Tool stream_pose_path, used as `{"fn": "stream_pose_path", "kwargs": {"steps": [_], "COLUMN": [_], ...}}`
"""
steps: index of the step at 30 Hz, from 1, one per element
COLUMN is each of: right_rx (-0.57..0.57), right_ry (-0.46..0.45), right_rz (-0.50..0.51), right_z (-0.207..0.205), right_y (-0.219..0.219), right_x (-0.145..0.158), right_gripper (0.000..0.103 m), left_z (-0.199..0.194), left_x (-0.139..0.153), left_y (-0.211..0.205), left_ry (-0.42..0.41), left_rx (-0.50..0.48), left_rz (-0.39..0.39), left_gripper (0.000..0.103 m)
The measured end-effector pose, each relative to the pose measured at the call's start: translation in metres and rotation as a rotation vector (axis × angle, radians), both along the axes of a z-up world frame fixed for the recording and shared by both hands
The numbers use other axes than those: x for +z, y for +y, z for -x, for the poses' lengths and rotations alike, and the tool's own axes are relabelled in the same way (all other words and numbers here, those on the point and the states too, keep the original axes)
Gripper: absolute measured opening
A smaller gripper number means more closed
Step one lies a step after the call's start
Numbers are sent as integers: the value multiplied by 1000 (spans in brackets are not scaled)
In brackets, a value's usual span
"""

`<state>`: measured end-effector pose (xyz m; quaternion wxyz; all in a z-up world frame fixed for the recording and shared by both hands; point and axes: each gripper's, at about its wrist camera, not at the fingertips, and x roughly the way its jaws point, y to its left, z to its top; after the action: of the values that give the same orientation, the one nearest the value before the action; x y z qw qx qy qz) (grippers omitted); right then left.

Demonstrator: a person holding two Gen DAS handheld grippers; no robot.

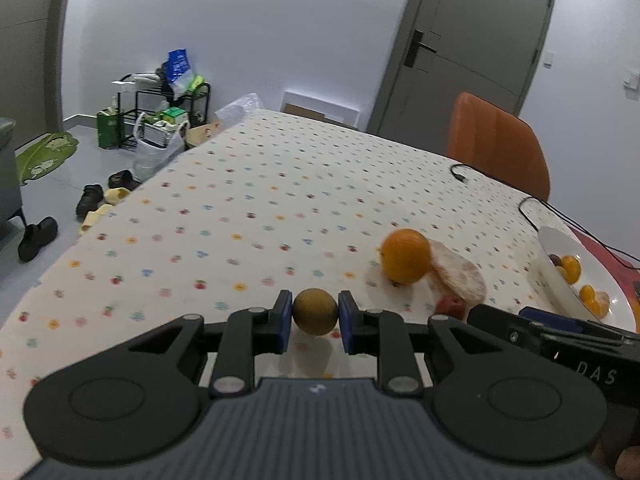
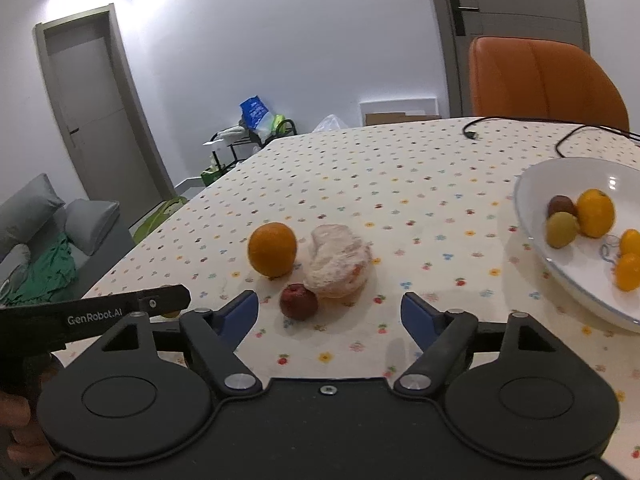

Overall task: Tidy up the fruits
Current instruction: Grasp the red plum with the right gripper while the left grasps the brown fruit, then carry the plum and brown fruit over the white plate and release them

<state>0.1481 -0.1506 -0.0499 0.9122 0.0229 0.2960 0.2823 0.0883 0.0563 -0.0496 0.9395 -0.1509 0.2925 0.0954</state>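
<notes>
My left gripper (image 1: pixel 315 312) is shut on a small round yellow-brown fruit (image 1: pixel 315 311), held just above the flowered tablecloth. To its right lie an orange (image 1: pixel 406 255), a pale peeled fruit (image 1: pixel 460 274) and a small dark red fruit (image 1: pixel 452 305). In the right wrist view the orange (image 2: pixel 273 249), the peeled fruit (image 2: pixel 340 261) and the red fruit (image 2: pixel 298 301) lie just ahead of my right gripper (image 2: pixel 329 314), which stands open with nothing between its fingers. A white bowl (image 2: pixel 532 216) at the right holds several small orange, green and dark fruits.
The white bowl (image 1: pixel 554 276) sits at the table's right side. A black cable (image 2: pixel 520 126) runs across the far right of the table before an orange chair (image 2: pixel 544 80). The other gripper's black body (image 2: pixel 92 316) reaches in from the left. Shoes and a cluttered rack (image 1: pixel 160 112) stand on the floor.
</notes>
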Motion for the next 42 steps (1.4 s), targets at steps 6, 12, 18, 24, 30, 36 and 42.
{"fn": "stream_pose_path", "kwargs": {"steps": [6,12,18,24,30,36,42], "right_rx": [28,32,39,38,2,-39,-94], "right_ry": [15,18,35,14,-4,-33,-72], "right_rz": [1,22,8,1,-7,-2,-21], "right_z": [-3,-6,-7,3,8,15,20], "right_y": [17,28,27,19,4,-14,-39], "right_x": [-4,-9,-9,-4,3,12,22], "right_gripper": [62,46,21,21,21,21,21], "left_z": [6,10,11,13,11,4,-1], "left_x": [0,-1,-1,3,7,12,19], "left_y": [14,24,24,18,6,-9,-30], "left_ry": [-1,-7,-10,-24,-35,-52,-73], "left_rx": [37,61,59,43,9,-36,-88], "left_rz": [0,7,10,6,6,14,2], "left_gripper": [23,23,23,23,23,23,23]}}
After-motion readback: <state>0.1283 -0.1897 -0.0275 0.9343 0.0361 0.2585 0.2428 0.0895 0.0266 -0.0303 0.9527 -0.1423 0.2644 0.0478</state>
